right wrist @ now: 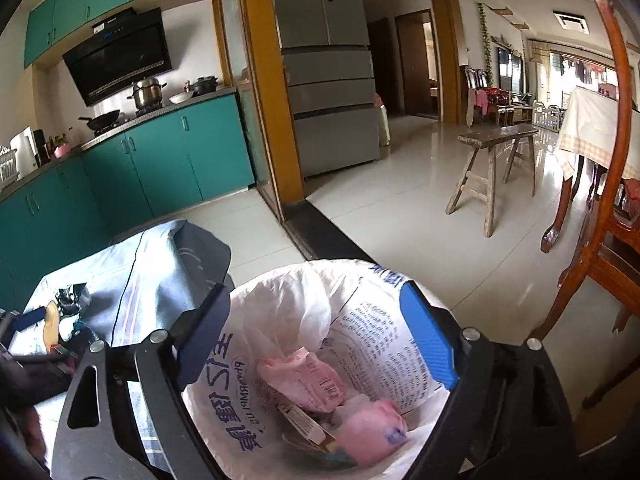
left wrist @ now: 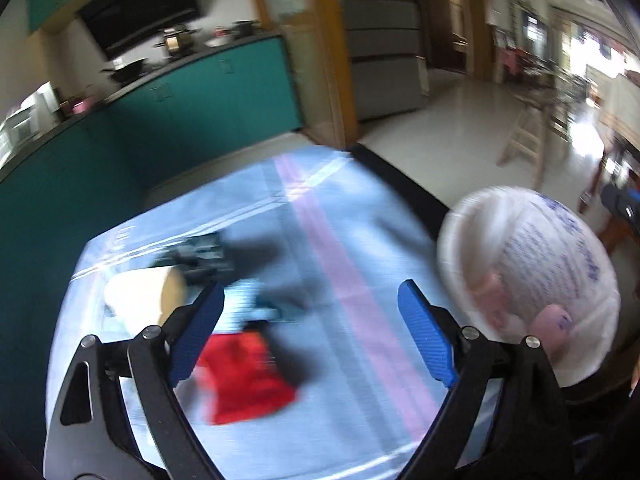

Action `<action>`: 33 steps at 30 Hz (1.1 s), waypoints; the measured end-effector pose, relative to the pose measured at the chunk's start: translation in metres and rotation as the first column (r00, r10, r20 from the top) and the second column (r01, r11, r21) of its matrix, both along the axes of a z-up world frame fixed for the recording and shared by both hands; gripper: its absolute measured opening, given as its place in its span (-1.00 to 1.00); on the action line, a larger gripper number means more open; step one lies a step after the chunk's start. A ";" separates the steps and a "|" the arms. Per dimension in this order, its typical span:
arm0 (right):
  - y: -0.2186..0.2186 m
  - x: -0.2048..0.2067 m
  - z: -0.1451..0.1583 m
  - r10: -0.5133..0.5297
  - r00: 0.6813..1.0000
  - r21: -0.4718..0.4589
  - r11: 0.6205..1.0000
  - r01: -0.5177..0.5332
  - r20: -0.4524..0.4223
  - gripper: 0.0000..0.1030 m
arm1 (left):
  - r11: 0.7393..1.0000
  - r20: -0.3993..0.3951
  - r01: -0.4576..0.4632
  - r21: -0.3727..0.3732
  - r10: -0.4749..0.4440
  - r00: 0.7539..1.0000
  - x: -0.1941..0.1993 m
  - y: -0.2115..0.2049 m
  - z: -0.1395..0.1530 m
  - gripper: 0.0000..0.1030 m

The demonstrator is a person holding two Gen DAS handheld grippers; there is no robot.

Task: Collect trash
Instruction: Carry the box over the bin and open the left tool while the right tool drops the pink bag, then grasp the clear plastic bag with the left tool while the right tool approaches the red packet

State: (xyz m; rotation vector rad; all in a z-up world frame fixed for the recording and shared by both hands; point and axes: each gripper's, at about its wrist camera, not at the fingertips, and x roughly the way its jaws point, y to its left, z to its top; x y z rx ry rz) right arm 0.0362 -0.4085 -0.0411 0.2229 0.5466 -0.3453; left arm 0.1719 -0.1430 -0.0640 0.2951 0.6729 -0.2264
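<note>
My left gripper (left wrist: 310, 304) is open and empty above a light blue cloth (left wrist: 340, 240). On the cloth lie a red wrapper (left wrist: 244, 380), a paper cup on its side (left wrist: 144, 296) and dark crumpled trash (left wrist: 200, 256); the view is blurred. A bin lined with a white printed bag (left wrist: 532, 280) stands to the right. My right gripper (right wrist: 316, 304) is open and empty right above that bin (right wrist: 360, 320), which holds pink wrappers (right wrist: 316, 380) and a pink wad (right wrist: 368, 432). The cloth (right wrist: 152, 280) with trash shows at the left.
Teal kitchen cabinets (right wrist: 160, 160) run along the left, a grey fridge (right wrist: 332, 80) stands behind. A wooden stool (right wrist: 492, 168) and a wooden chair (right wrist: 608, 240) stand on the tiled floor to the right.
</note>
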 end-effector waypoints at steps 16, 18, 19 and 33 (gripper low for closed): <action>0.173 0.108 -0.021 0.578 0.802 0.123 0.816 -0.565 -0.150 0.76 | 0.909 -0.007 -0.404 -0.101 0.405 0.914 0.047 0.205 0.019 0.78; 0.201 0.118 -0.022 0.637 0.755 0.131 0.771 -0.624 -0.158 0.76 | 0.898 -0.059 -0.414 -0.148 0.410 0.910 0.051 0.222 0.018 0.78; 0.214 0.122 -0.025 0.655 0.739 0.132 0.756 -0.642 -0.158 0.76 | 0.897 -0.083 -0.410 -0.167 0.402 0.912 0.051 0.227 0.016 0.78; 0.259 0.123 -0.056 0.723 0.650 0.160 0.688 -0.708 -0.234 0.04 | 0.930 -0.180 -0.344 -0.130 0.319 0.930 0.048 0.210 -0.020 0.81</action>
